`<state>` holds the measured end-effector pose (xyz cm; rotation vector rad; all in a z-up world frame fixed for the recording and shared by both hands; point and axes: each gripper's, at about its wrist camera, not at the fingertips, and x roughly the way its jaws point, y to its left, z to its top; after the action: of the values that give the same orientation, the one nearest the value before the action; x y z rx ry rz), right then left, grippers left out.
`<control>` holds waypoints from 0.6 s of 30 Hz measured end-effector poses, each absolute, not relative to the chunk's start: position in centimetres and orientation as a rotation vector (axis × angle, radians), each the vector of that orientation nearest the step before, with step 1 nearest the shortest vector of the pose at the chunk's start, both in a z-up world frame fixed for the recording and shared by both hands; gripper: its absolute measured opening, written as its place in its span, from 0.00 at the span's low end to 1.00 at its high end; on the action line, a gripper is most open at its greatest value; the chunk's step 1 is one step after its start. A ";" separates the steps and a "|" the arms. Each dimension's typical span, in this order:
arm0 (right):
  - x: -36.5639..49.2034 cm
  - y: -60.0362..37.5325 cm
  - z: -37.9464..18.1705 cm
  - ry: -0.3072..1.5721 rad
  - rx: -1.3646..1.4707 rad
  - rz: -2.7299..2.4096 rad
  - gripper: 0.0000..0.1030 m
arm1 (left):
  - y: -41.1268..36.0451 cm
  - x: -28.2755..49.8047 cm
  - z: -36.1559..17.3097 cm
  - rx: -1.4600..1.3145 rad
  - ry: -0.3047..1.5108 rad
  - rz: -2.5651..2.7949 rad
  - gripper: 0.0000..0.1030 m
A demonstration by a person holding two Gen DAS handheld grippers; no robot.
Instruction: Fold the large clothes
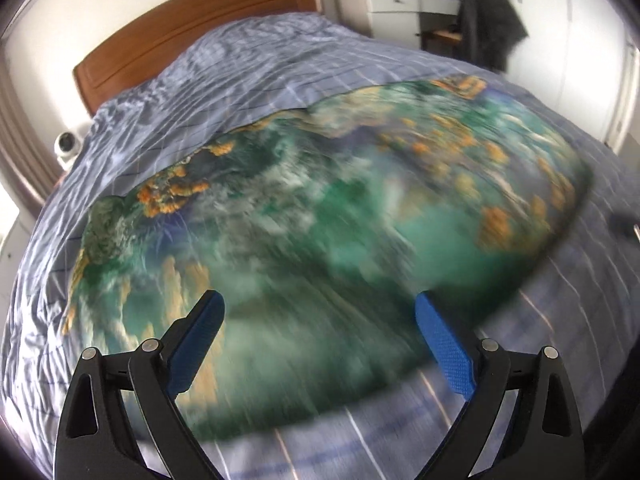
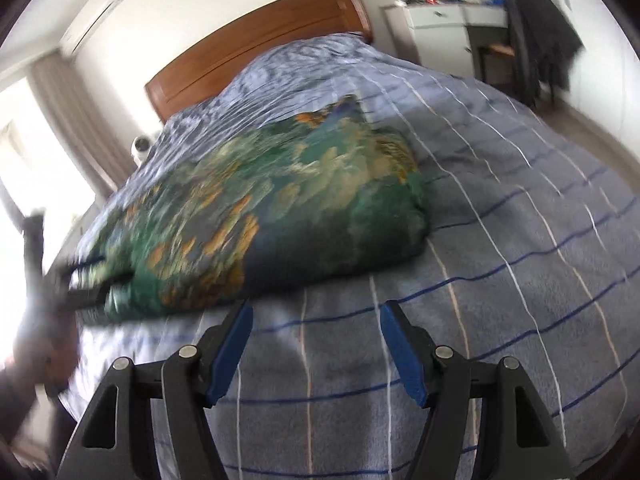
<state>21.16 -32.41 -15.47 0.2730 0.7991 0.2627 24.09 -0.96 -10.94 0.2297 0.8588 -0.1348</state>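
my left gripper (image 1: pixel 320 308) hangs over the green and orange printed garment (image 1: pixel 312 208), its blue pads spread wide with nothing between them; the cloth under it is blurred. that garment lies spread on the blue striped bedcover (image 1: pixel 248 72), filling the middle of my left view. my right gripper (image 2: pixel 316 320) has its jaws apart too, empty, over bare bedcover, with the garment (image 2: pixel 260 208) just beyond at eleven o'clock. the wooden headboard (image 2: pixel 256 44) sits at twelve, a white desk (image 2: pixel 444 20) at one.
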 end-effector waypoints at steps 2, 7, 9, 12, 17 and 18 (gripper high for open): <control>22.3 -33.7 -15.6 0.812 0.381 0.247 0.76 | -1.2 22.7 -10.3 0.227 0.859 -0.160 0.94; 26.2 -36.2 -17.3 0.859 0.626 0.212 0.83 | -0.8 21.6 -8.6 0.202 0.835 -0.162 0.94; 27.7 -36.7 -18.6 0.877 0.720 0.191 0.83 | -0.8 21.5 -7.7 0.197 0.822 -0.160 0.94; 29.0 -37.4 -20.0 0.838 0.900 0.176 0.80 | -0.8 22.1 -6.4 0.199 0.813 -0.161 0.94; 28.1 -36.7 -18.9 0.797 0.873 0.132 0.33 | -1.3 23.6 -3.2 0.173 0.795 -0.216 0.94; 27.6 -35.9 -17.8 0.773 0.809 0.137 0.30 | -1.6 24.0 -2.5 0.166 0.790 -0.237 0.94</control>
<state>27.64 -35.93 -17.78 0.8090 0.7728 0.1369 24.02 -1.59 -2.50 0.1657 0.7901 -0.2365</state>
